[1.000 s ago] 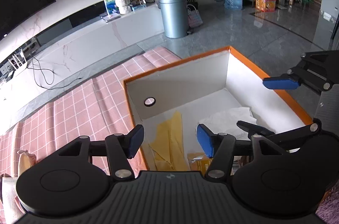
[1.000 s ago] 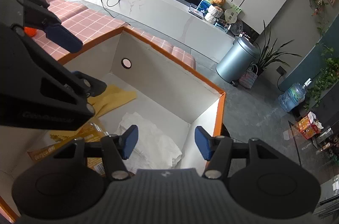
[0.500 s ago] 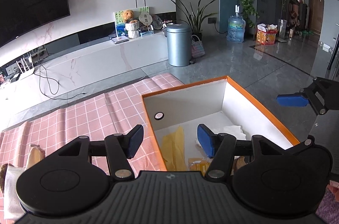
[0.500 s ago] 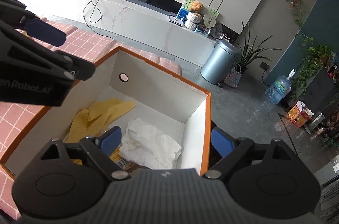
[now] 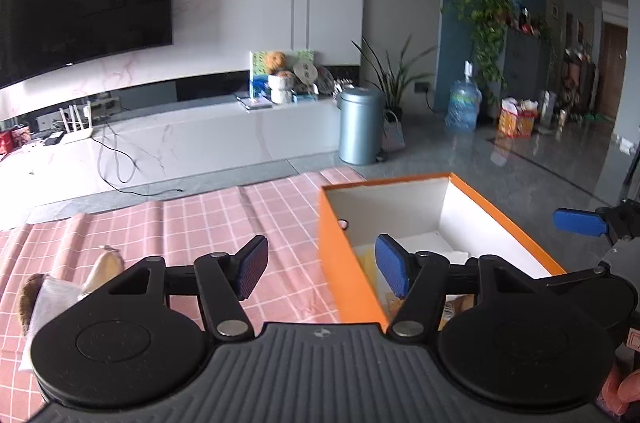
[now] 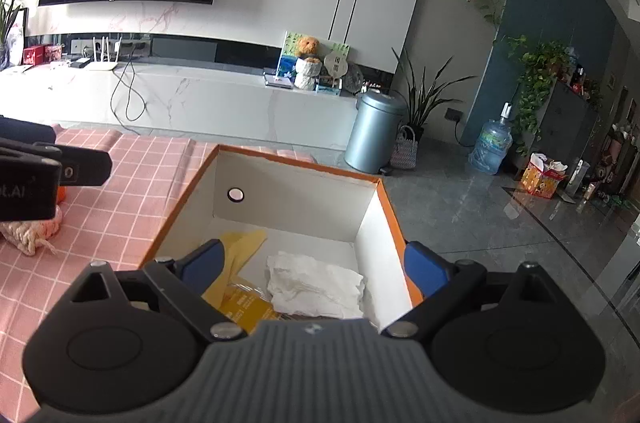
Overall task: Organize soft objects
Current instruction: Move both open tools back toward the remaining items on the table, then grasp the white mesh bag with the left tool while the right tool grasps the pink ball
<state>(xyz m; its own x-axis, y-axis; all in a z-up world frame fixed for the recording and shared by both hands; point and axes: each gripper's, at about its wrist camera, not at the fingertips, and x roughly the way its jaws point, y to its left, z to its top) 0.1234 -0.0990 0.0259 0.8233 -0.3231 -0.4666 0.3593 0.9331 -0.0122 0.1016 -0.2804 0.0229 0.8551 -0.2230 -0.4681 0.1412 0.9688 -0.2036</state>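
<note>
Orange box (image 6: 394, 219) held white cloth (image 6: 316, 285) and yellow cloth (image 6: 240, 243). Both claws pulled back from box: right claw (image 6: 316, 263) jaws just opened wide, empty; left claw (image 5: 320, 265) apart, empty. Drop looked done; plush (image 5: 72, 289) left of box waited on tabletop (image 5: 200, 223).

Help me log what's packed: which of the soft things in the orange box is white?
The crumpled white cloth, by the box's right wall; the flat piece beside it is yellow.
</note>
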